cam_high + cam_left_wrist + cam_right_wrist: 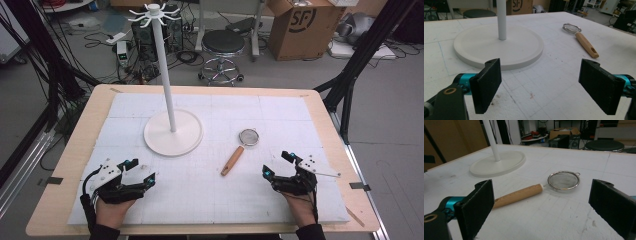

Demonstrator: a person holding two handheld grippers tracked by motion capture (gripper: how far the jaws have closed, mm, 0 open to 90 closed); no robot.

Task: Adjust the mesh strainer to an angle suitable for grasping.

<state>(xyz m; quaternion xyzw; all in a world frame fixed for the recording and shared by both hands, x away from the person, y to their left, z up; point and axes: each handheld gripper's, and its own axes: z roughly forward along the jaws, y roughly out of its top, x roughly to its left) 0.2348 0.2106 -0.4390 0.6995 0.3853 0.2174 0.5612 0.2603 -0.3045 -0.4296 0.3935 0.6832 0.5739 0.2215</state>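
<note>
Stand (172,132) at table (60,185) centre-left. Strainer (240,150) just right of it, bowl farther, handle nearer. Left gripper (141,170) and right gripper (276,164) at near corners.

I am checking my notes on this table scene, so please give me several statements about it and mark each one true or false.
1. The small metal mesh strainer with a wooden handle hangs from a hook of the tall white stand with a round base. False: it lies flat on the white table mat.
2. The left hand-held gripper is open and holds nothing. True.
3. The strainer lies nearer to the right hand-held gripper than to the left one. True.
4. The right hand-held gripper is shut on the wooden handle. False: its jaws stand wide apart, clear of the handle.
5. The strainer's mesh bowl touches the stand's base. False: bare mat separates them.
</note>
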